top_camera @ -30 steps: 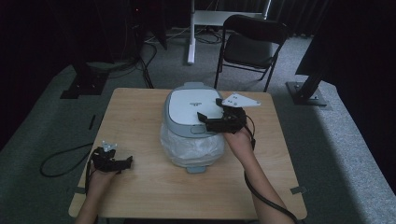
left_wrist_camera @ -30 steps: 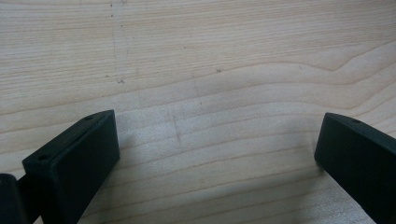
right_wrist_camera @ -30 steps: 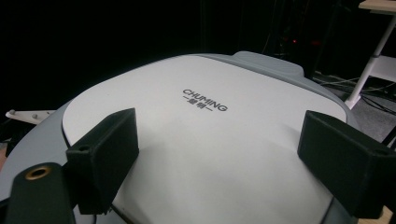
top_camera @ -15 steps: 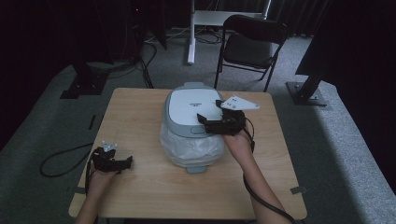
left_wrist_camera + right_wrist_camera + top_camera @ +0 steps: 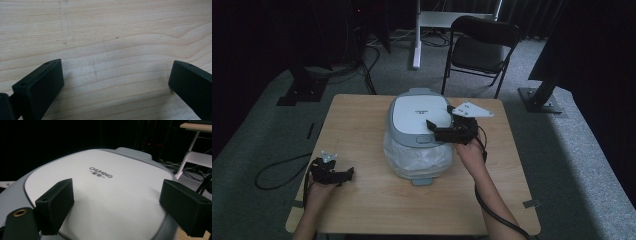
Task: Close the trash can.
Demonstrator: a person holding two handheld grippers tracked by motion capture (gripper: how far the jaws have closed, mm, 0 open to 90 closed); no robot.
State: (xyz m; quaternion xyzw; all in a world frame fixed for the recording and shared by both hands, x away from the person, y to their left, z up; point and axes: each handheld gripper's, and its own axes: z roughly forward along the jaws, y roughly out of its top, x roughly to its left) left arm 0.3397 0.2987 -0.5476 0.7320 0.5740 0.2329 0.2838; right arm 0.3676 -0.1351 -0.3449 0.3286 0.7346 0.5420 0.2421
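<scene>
A grey and white rice cooker stands in the middle of the wooden table, its lid down and its lower body wrapped in clear plastic. My right gripper hovers open just over the right side of the lid, jaws wide apart with nothing between them; the lid bears a printed logo. My left gripper rests low near the table's front left, open over bare wood, far from the cooker.
A black folding chair stands behind the table. A white desk leg and black stand bases sit on the grey carpet. A cable trails off the table's left side.
The right gripper has shifted slightly left and down over the cooker lid. The left gripper has not moved.
</scene>
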